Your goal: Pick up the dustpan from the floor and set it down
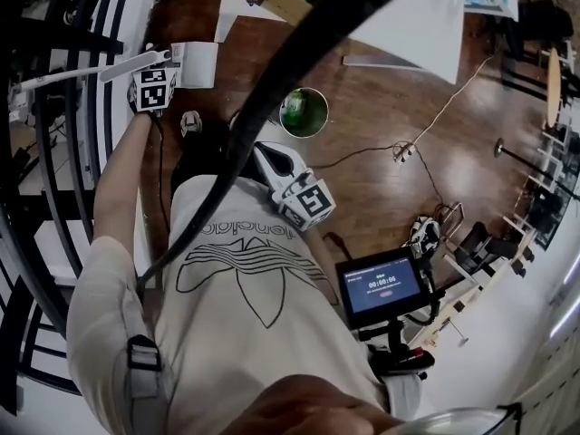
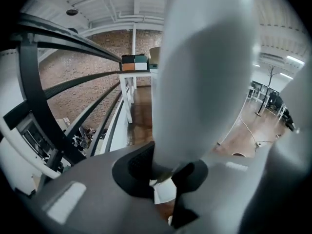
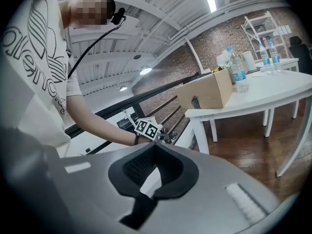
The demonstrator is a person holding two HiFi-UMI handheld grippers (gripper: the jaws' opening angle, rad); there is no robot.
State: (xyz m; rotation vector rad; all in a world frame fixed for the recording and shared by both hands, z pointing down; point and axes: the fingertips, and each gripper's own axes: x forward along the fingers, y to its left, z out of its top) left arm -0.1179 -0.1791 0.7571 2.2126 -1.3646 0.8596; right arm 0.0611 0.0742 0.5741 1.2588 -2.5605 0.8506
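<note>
In the head view, at the upper left beside the black railing [image 1: 54, 152], my left gripper [image 1: 163, 66] is shut on the long white handle [image 1: 72, 73] of the dustpan [image 1: 199, 64]. The white pan hangs over the wooden floor. In the left gripper view the pale handle [image 2: 204, 72] rises large between the dark pads [image 2: 139, 167] of the left gripper [image 2: 168, 172], and a bit of the white pan [image 2: 163, 191] shows below. My right gripper [image 1: 272, 163] is held in front of the person's shirt. In its own view the right gripper [image 3: 155, 145] is shut with nothing in it.
A green bucket [image 1: 304, 111] stands on the floor ahead, with cables [image 1: 399, 152] trailing to its right. A lit screen on a stand [image 1: 382, 286] is at the lower right. A white table [image 3: 253, 99] carries a cardboard box [image 3: 204, 89] and bottles [image 3: 237, 72].
</note>
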